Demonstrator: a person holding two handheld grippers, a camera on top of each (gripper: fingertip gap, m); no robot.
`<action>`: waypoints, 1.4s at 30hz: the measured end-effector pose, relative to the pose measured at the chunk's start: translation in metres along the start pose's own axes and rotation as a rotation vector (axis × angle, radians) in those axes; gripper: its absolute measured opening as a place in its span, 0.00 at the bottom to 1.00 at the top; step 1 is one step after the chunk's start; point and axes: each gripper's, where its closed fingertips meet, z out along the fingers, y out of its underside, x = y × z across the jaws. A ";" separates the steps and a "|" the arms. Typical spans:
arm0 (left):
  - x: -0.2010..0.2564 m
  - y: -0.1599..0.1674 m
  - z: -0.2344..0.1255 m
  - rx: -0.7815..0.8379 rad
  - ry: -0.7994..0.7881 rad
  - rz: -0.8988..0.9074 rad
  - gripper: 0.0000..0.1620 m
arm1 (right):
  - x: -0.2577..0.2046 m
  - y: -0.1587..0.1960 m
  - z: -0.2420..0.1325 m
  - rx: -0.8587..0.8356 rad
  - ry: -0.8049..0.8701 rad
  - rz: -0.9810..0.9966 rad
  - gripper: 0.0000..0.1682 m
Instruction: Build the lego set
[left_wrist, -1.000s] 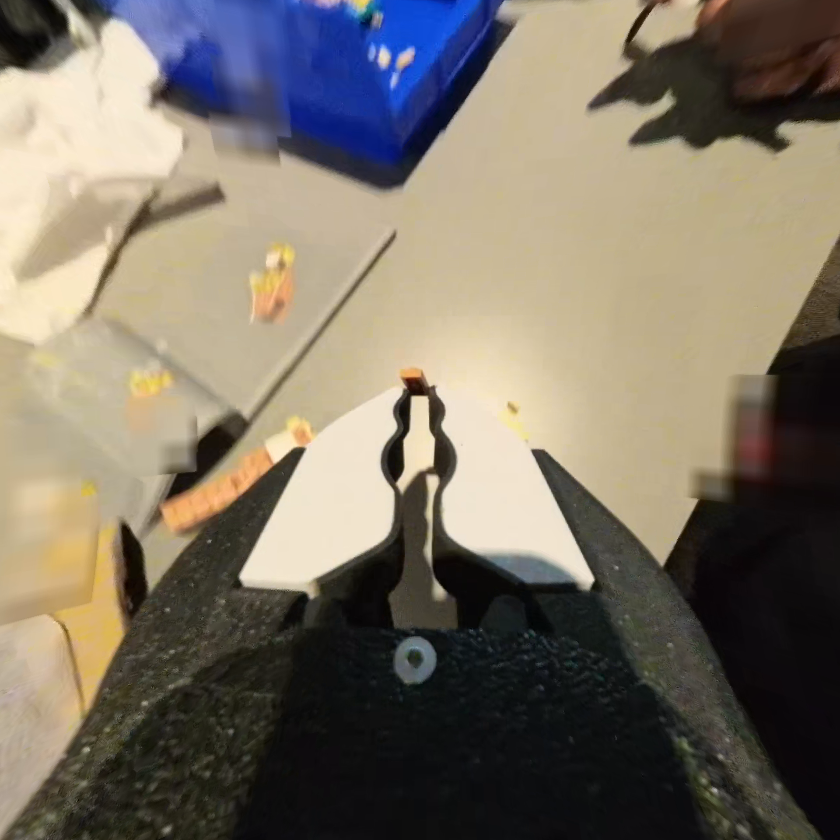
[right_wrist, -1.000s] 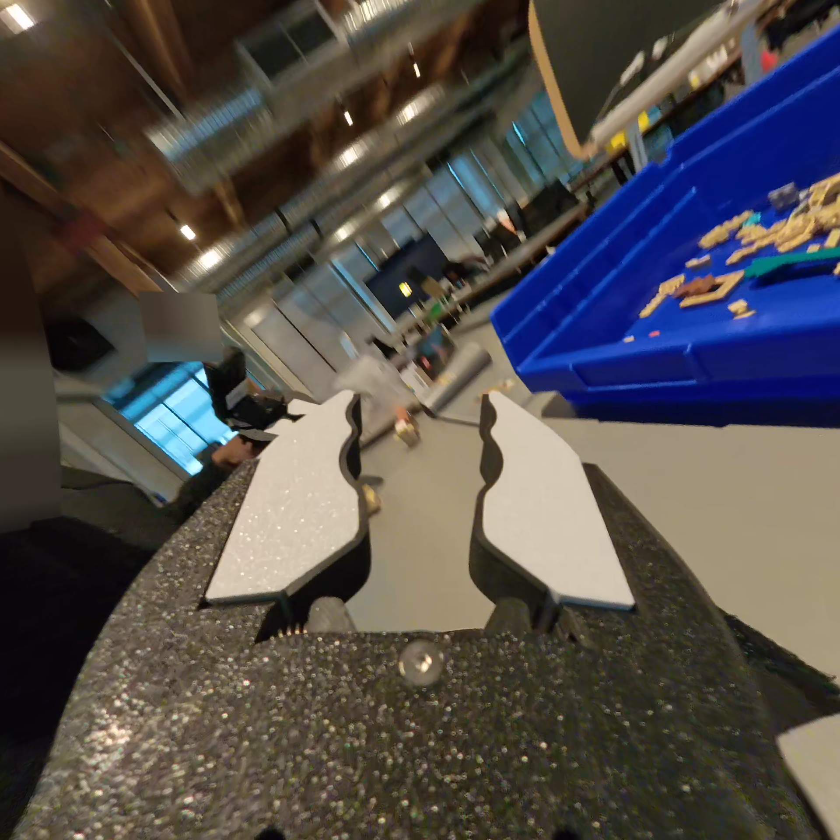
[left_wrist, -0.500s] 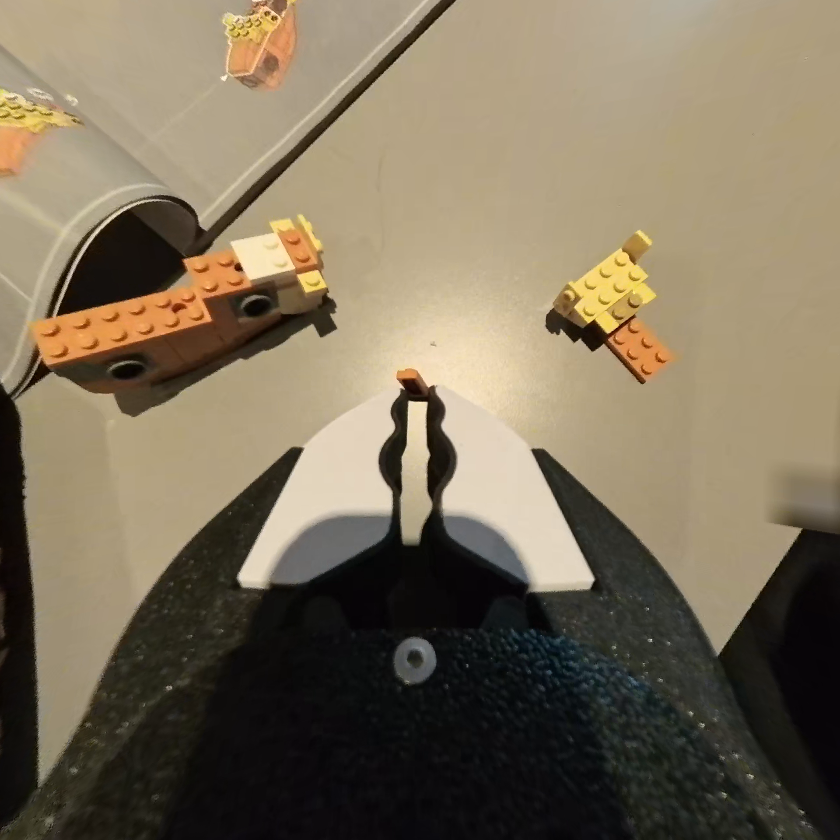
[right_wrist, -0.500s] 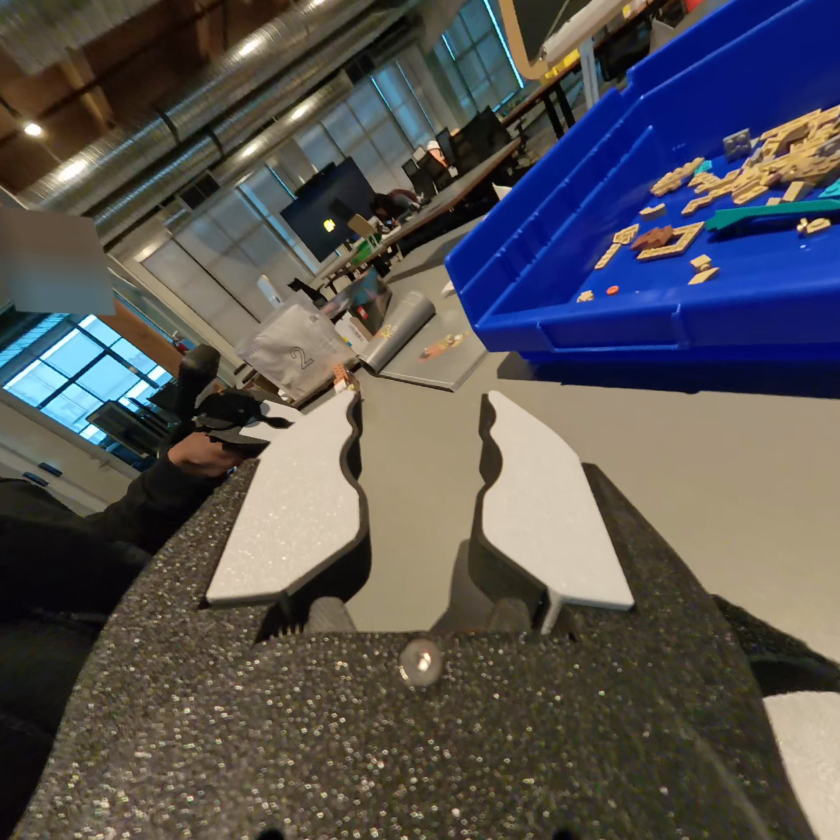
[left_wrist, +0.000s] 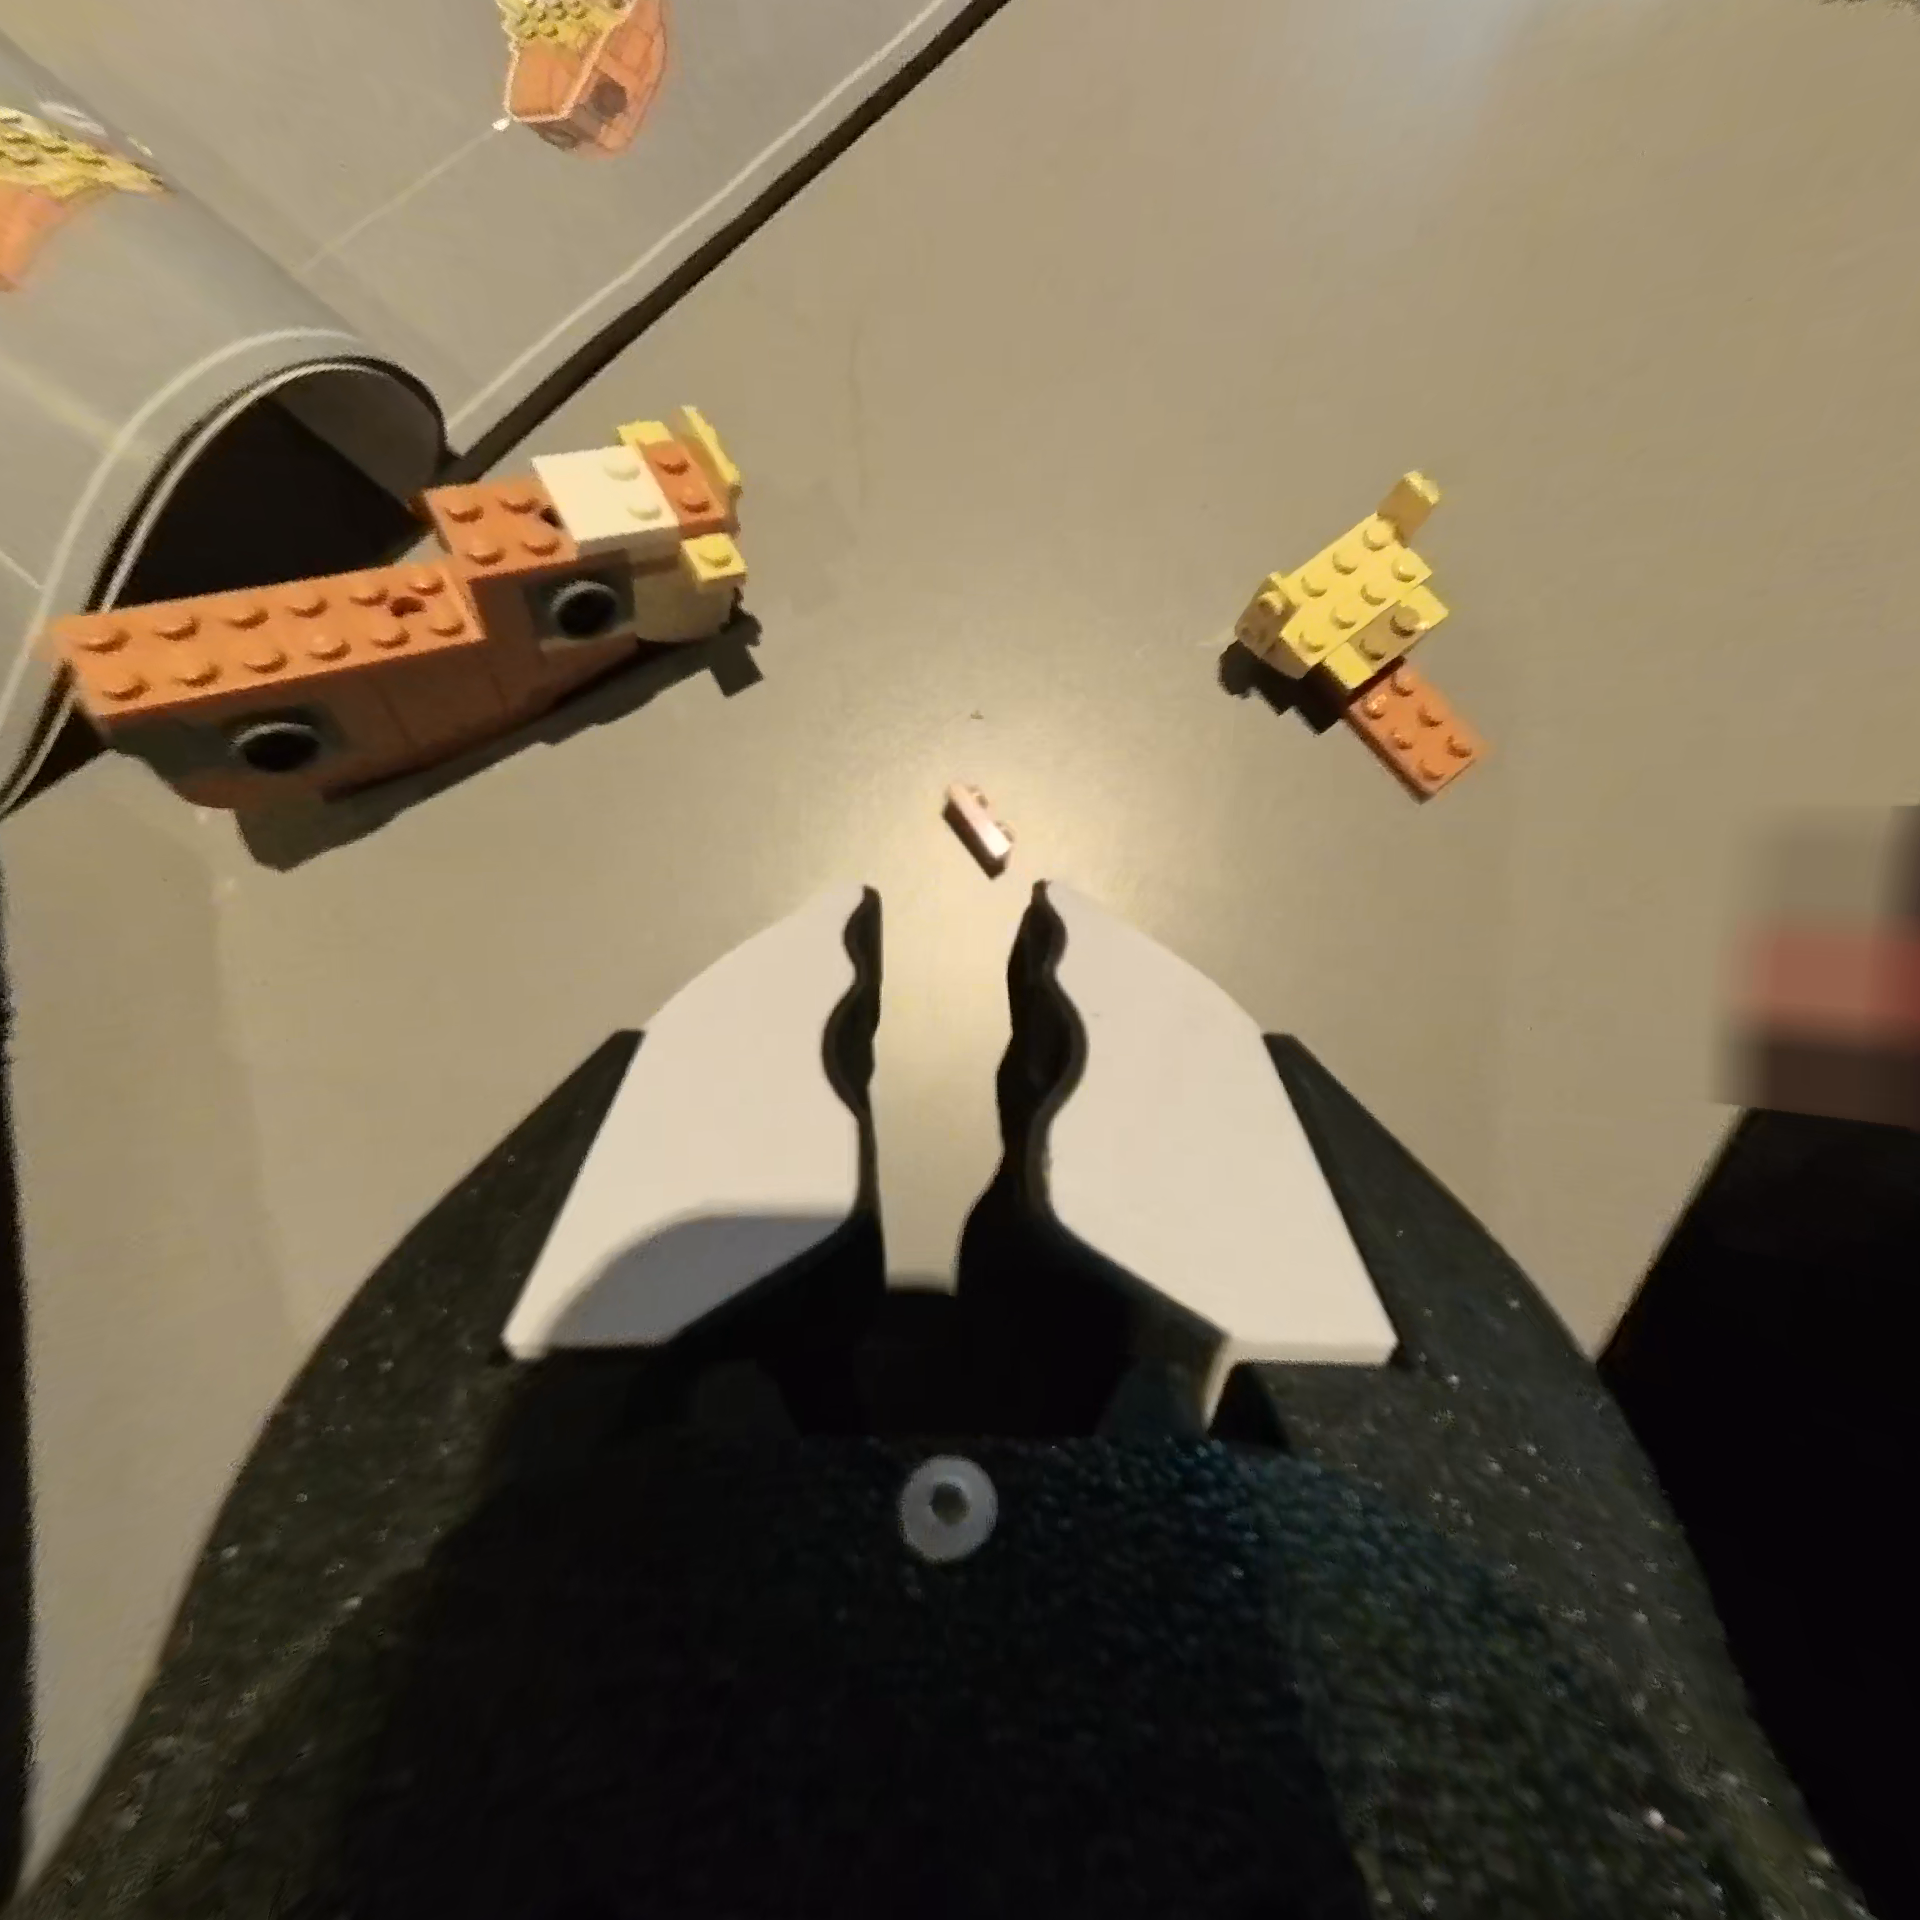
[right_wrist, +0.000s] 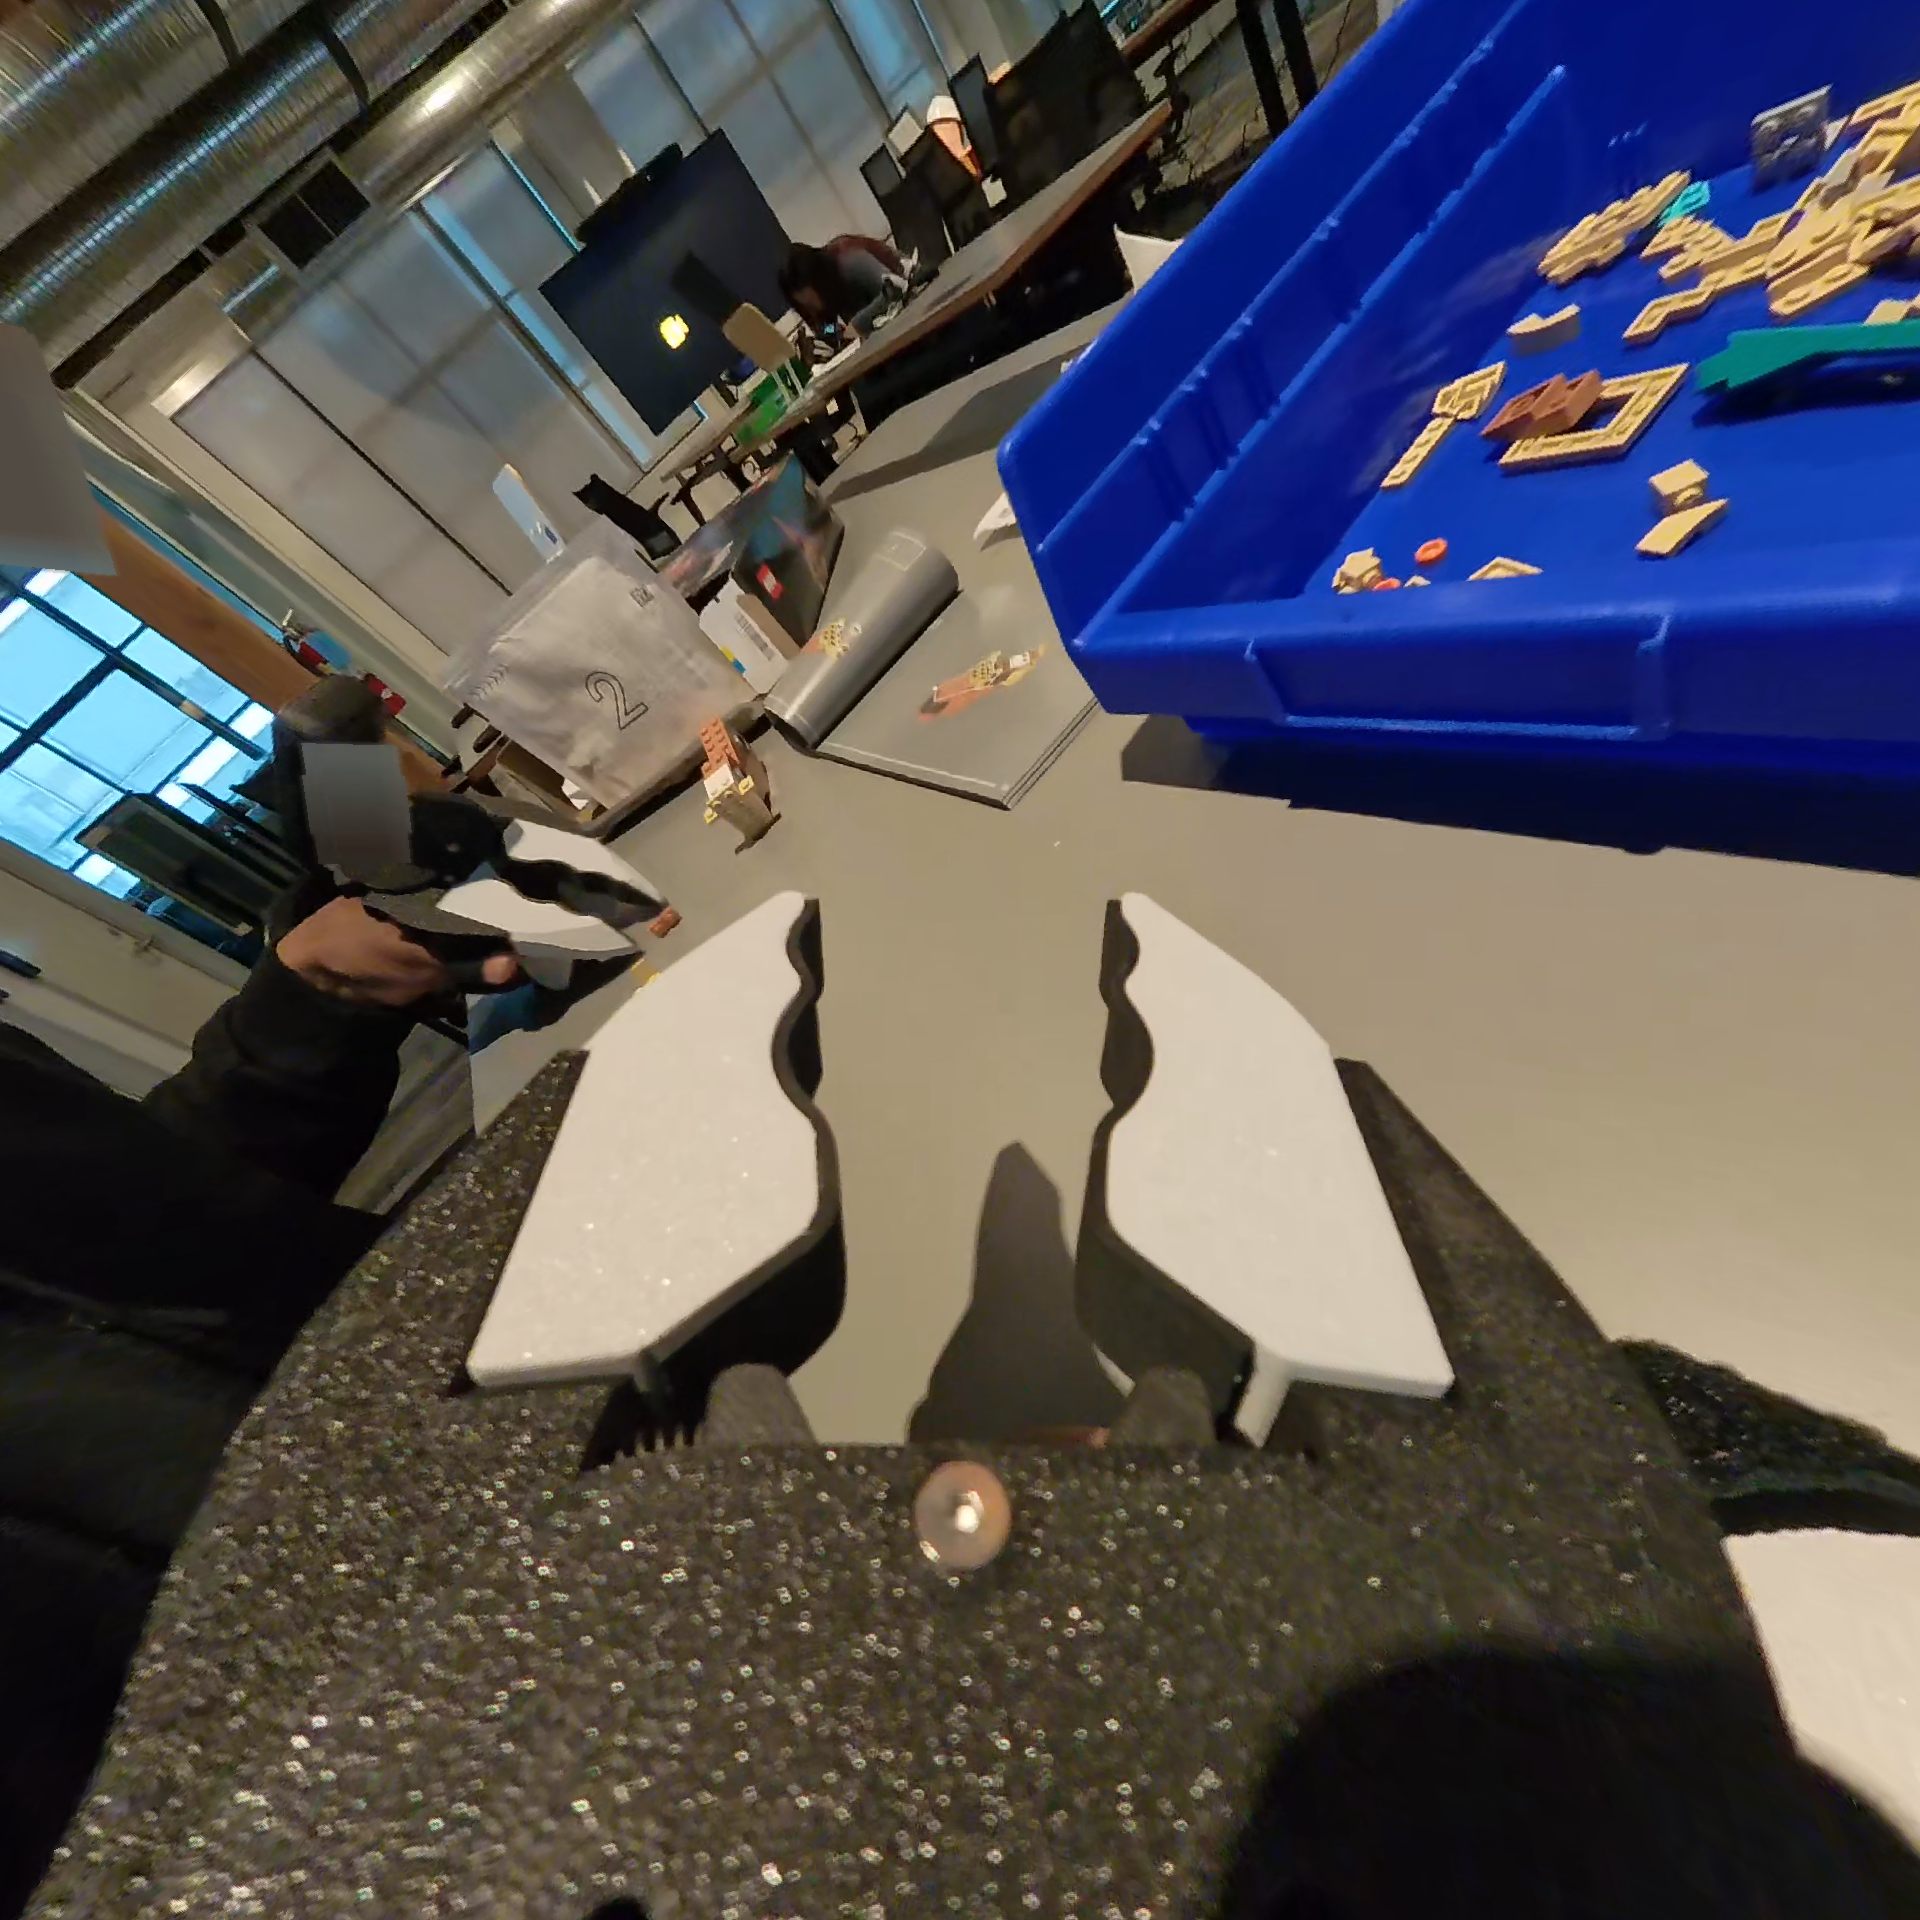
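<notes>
Brown plastic, hard and nearly weightless: the small piece (left_wrist: 979, 828) lies loose on the grey surface (left_wrist: 1143, 312) just ahead of the left tongs (left_wrist: 951, 888), whose jaws stand released and apart with nothing between them. It looks like a thin plate or tile, tilted askew, though blur makes its exact shape hard to tell. Such a bit will be stiff and slick, and I judge it apt to skid or flip if pinched at a corner; the fair hold is across its two long sides, low against the surface, with the tips square to it.

Ahead and to the left of those tongs sits the brown build (left_wrist: 395, 634) with cream and yellow bricks at one end, touching the curled edge of the instruction booklet (left_wrist: 312, 208). Ahead and to the right, well apart, is the yellow build (left_wrist: 1361, 613) on a brown plate. Both are stud-joined and would part under a careless squeeze.

Right tongs (right_wrist: 961, 914) are also released and empty, with the blue bin (right_wrist: 1403, 665) of loose parts ahead to their right.
</notes>
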 end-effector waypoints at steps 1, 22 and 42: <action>0.004 -0.003 -0.002 0.030 0.046 -0.027 0.16 | 0.000 0.001 0.001 0.001 -0.002 0.003 0.31; -0.064 -0.052 -0.033 0.384 -0.330 0.135 0.17 | 0.016 -0.036 0.019 0.110 0.152 -0.372 0.30; -0.008 -0.359 0.120 -0.261 0.194 0.904 0.11 | 0.028 -0.040 0.014 0.107 0.056 -0.335 0.21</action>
